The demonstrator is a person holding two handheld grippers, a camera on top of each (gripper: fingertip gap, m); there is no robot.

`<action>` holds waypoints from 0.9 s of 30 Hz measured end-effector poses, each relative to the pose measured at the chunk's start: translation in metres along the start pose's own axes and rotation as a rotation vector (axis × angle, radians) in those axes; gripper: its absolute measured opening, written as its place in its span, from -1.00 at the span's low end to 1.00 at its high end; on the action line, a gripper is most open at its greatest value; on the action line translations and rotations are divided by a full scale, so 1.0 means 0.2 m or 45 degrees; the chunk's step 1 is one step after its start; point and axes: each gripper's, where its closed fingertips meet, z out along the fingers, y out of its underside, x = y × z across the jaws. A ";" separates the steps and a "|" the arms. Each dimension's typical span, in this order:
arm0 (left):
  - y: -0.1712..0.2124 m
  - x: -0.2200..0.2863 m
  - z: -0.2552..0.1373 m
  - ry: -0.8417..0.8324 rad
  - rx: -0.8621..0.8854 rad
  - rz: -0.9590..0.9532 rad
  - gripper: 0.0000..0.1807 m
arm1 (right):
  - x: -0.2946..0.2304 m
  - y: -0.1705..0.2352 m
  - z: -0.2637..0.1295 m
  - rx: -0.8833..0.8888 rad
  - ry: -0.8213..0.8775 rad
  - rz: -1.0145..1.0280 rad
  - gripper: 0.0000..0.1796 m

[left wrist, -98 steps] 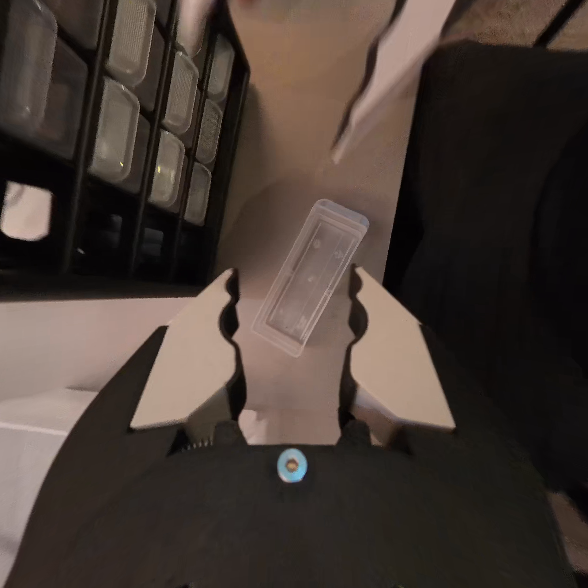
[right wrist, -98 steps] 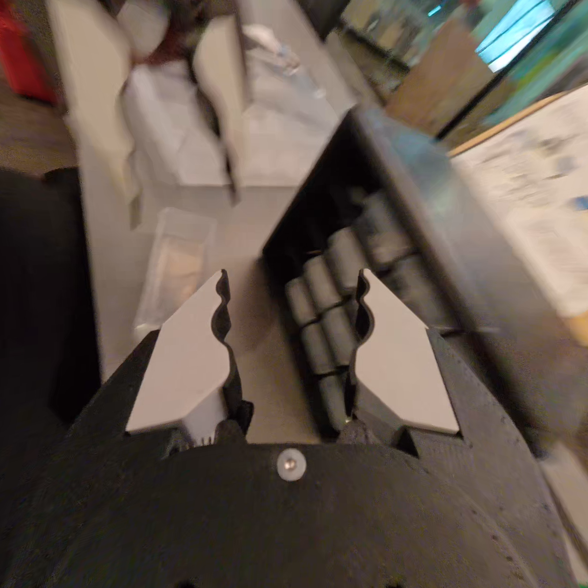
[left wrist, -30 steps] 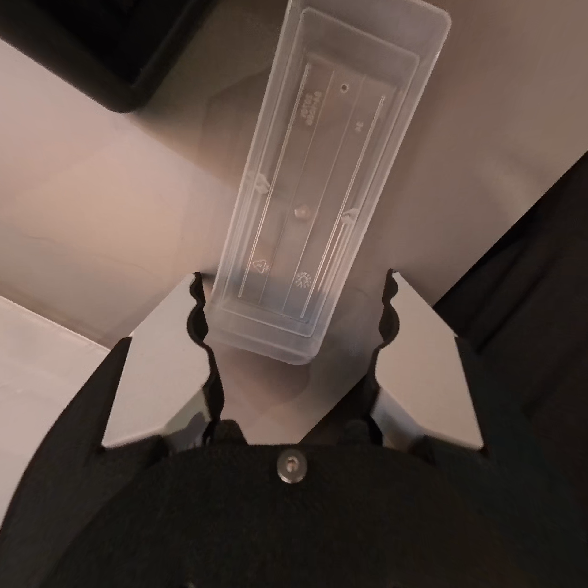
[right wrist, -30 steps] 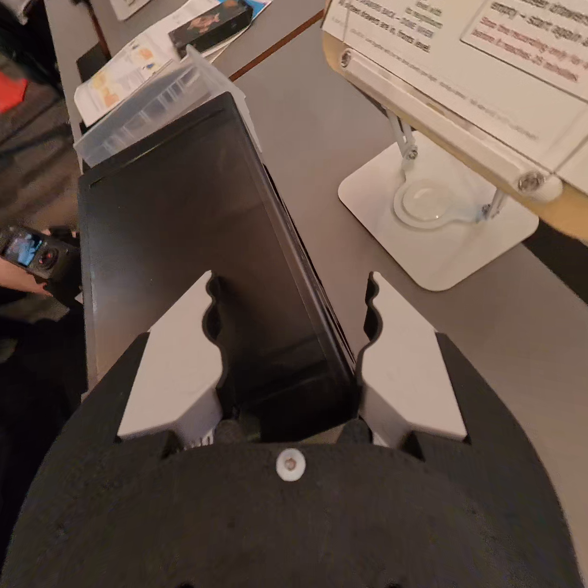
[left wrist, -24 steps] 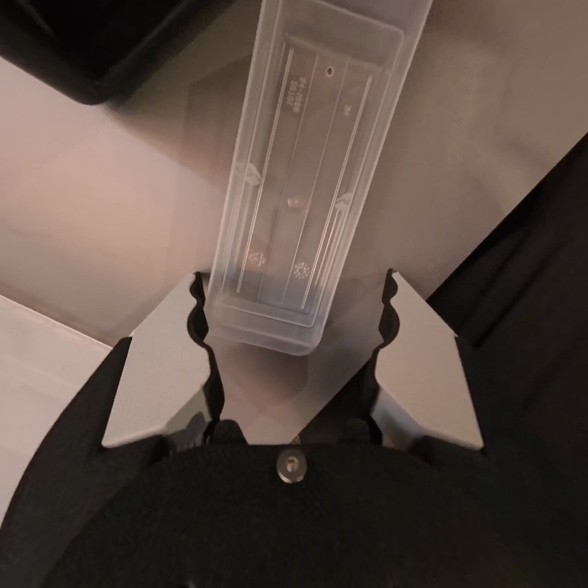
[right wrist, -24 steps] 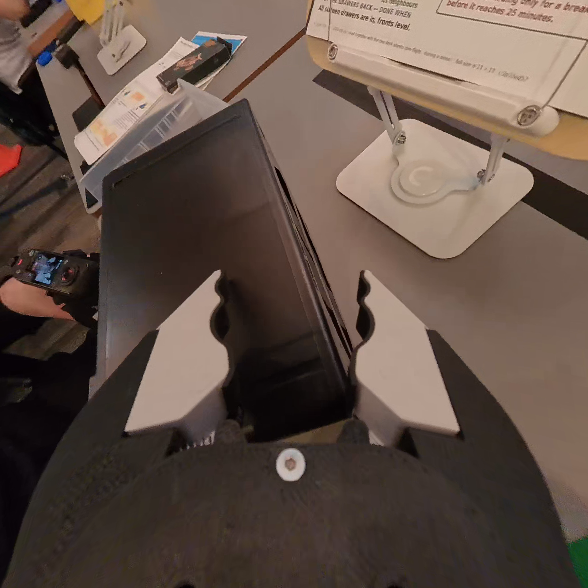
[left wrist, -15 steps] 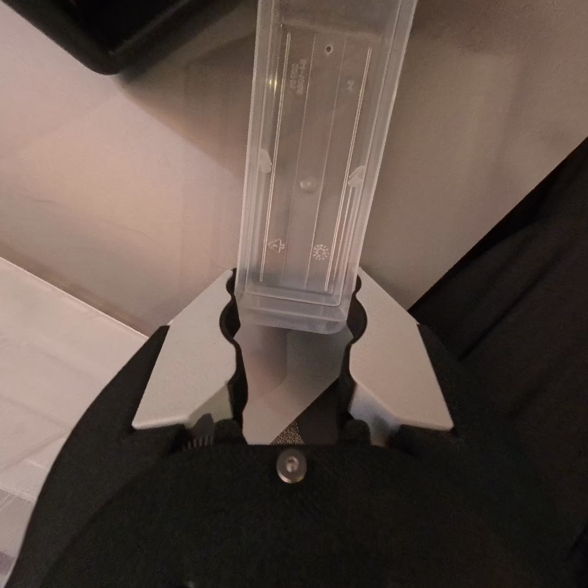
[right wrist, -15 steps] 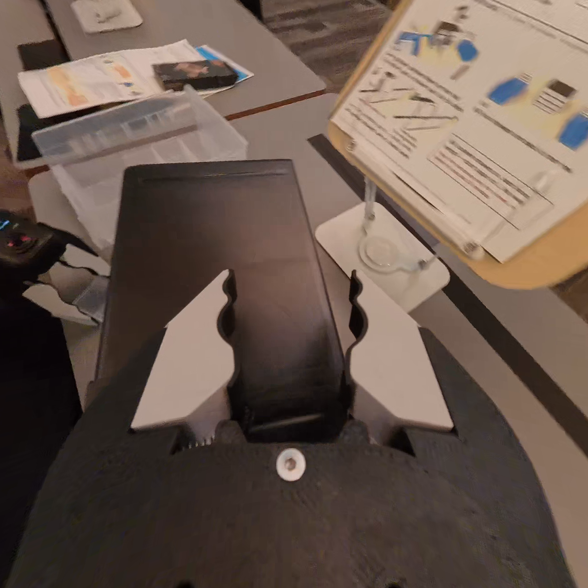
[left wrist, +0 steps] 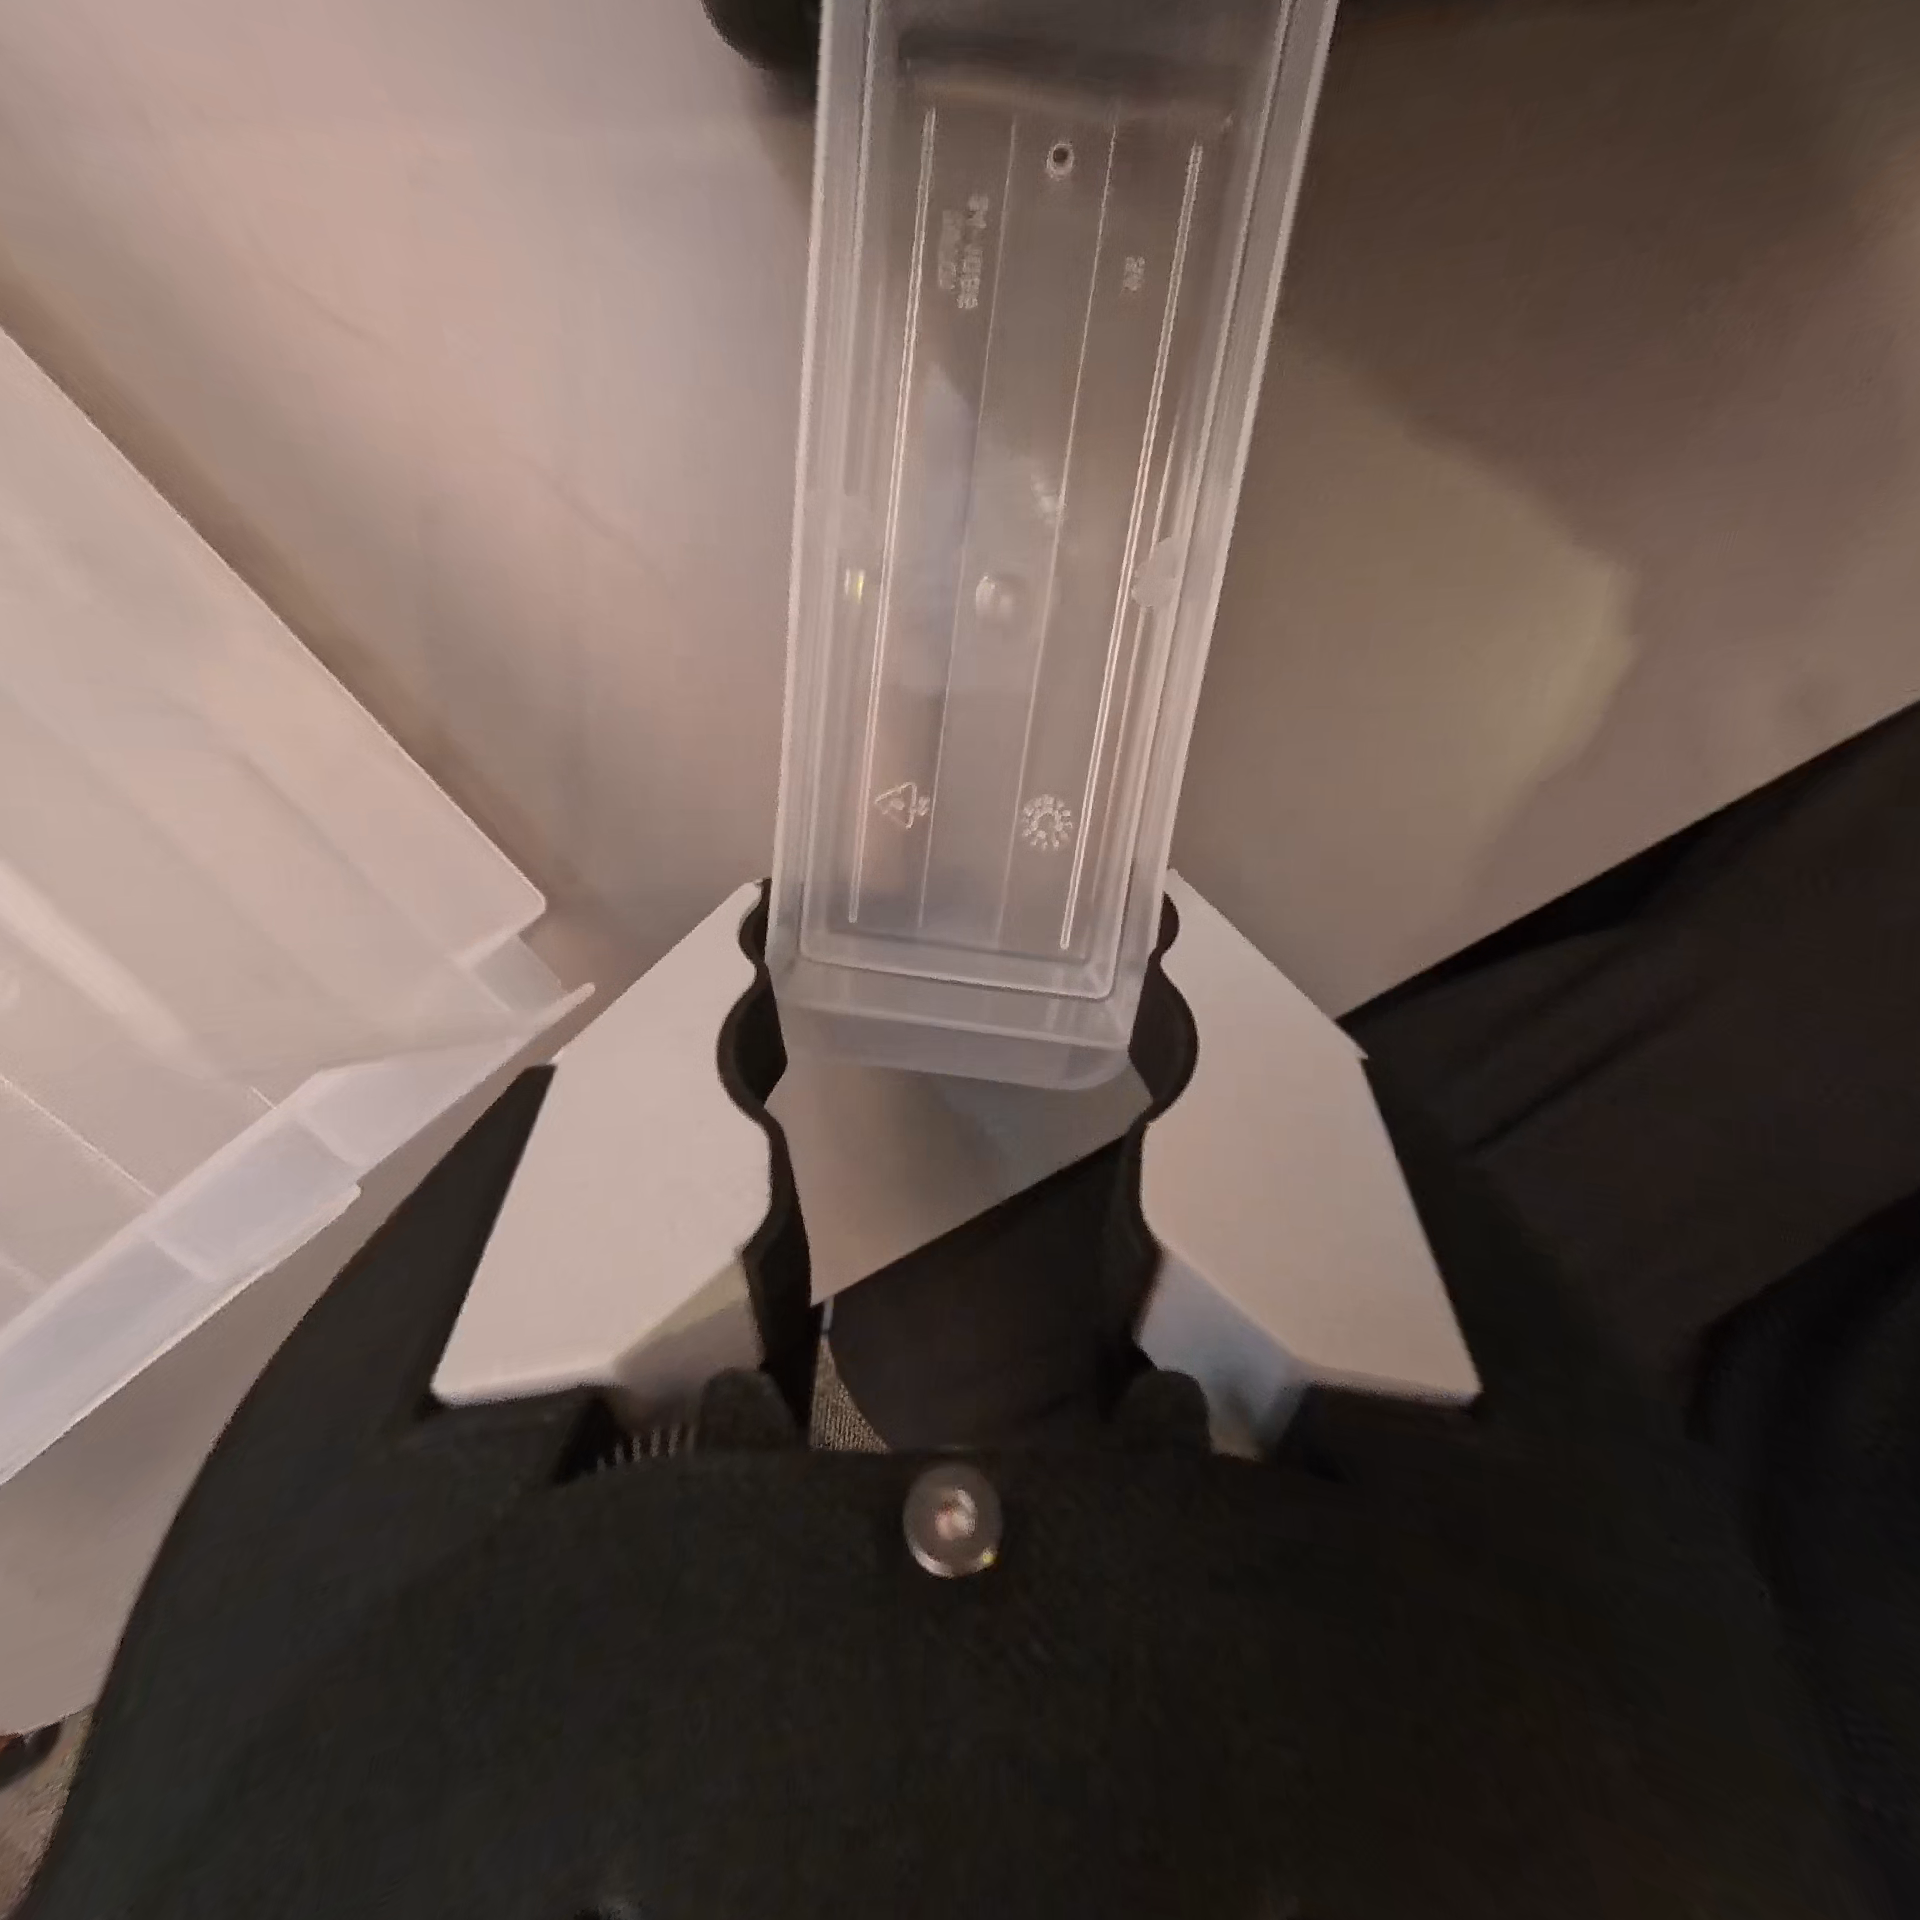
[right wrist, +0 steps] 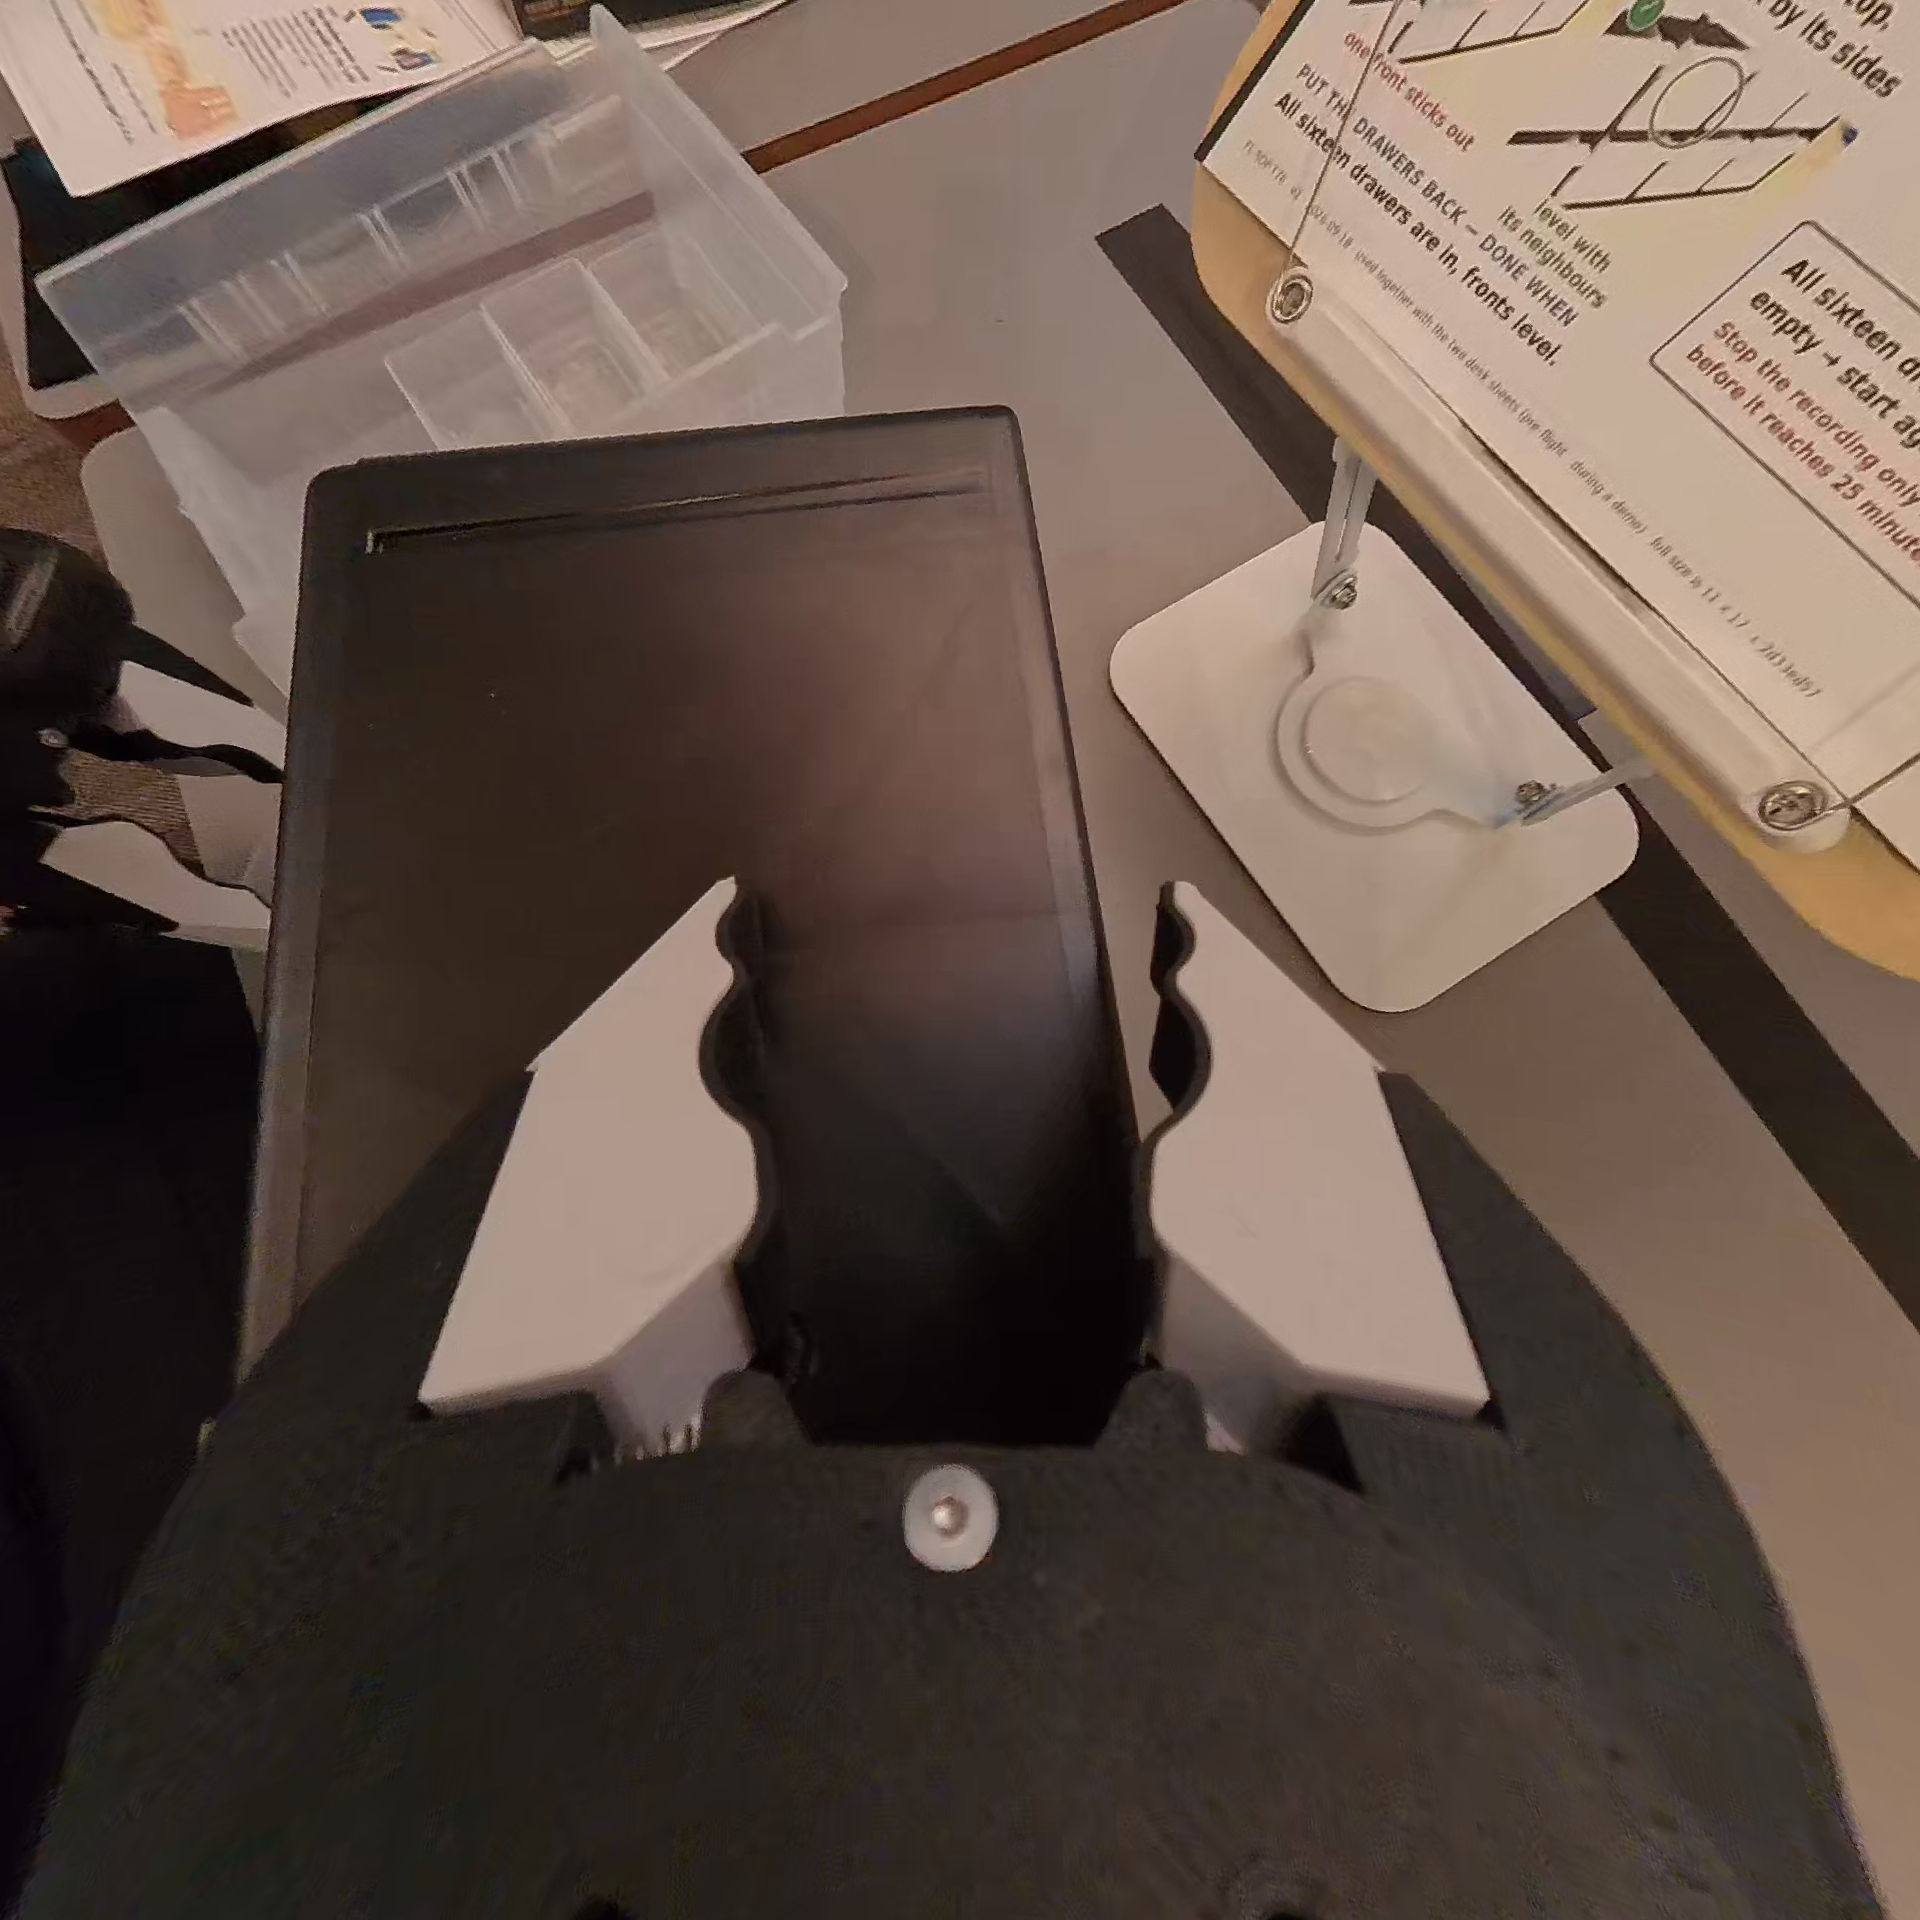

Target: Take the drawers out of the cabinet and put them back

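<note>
We see bare table (right wrist: pixel 997 312) between the black cabinet (right wrist: pixel 665 727) and the white stand (right wrist: pixel 1371 790). A clear bin (right wrist: pixel 436 270) blocks the cabinet's far side.

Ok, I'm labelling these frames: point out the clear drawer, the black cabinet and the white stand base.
clear drawer (left wrist: pixel 1023 540), left wrist view, on its floor.
black cabinet (right wrist: pixel 665 727), right wrist view, on its top panel.
white stand base (right wrist: pixel 1226 717), right wrist view, on a bare part of the plate.

Clear drawer (left wrist: pixel 1029 540), black cabinet (right wrist: pixel 665 748), grey table (right wrist: pixel 1039 312), white stand base (right wrist: pixel 1371 769) beside cabinet, frosted translucent bin (right wrist: pixel 436 270) behind it.
</note>
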 end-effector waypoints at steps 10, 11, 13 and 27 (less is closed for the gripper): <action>-0.12 -0.02 0.04 -0.097 -0.048 -0.060 -0.27 | 0.00 0.02 -0.02 0.006 0.038 0.040 -0.21; -0.12 -0.03 0.03 -0.100 -0.047 -0.069 -0.27 | 0.00 0.02 -0.02 0.007 0.042 0.041 -0.21; -0.13 -0.03 0.02 -0.093 -0.062 -0.081 -0.27 | 0.00 0.02 -0.02 0.010 0.048 0.038 -0.21; -0.13 -0.04 0.00 -0.042 -0.177 -0.082 -0.27 | 0.01 0.02 -0.03 0.015 0.060 0.044 -0.23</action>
